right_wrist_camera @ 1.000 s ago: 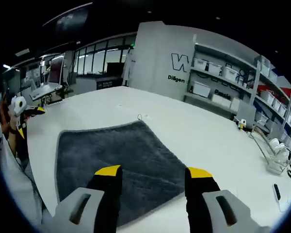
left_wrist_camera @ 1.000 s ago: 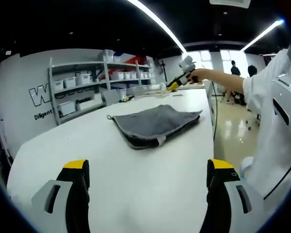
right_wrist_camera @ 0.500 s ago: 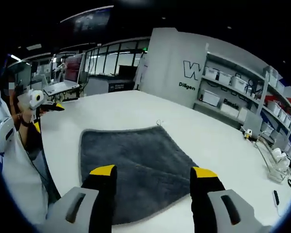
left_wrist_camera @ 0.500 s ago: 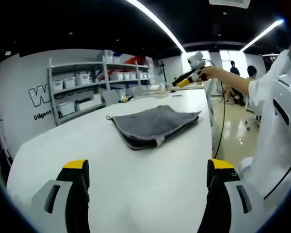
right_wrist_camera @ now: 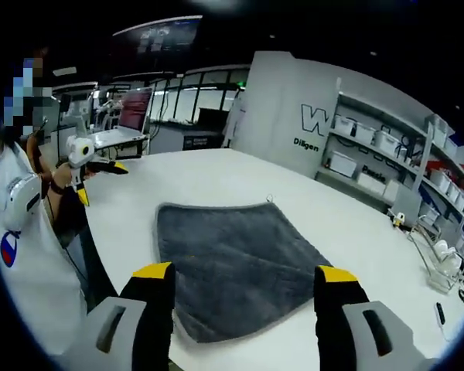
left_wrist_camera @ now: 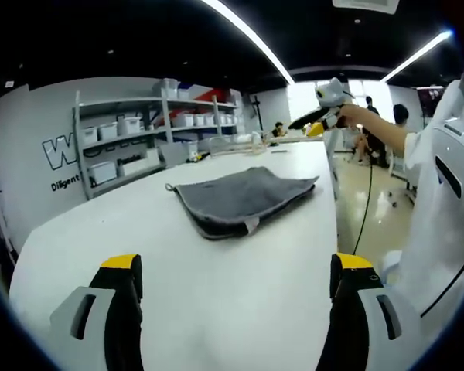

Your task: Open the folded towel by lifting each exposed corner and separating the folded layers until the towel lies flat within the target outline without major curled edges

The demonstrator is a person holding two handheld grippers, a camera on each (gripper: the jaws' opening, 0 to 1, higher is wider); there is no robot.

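1. White table (left_wrist_camera: pixel 178 255) holds the folded towel (left_wrist_camera: pixel 240 199) — untouched, mid-surface.
2. Your right gripper (right_wrist_camera: pixel 243 278) has pulled back, jaws wide, empty.
3. Left gripper (left_wrist_camera: pixel 236 270) hovers — wide open, empty; no corner lifted yet.
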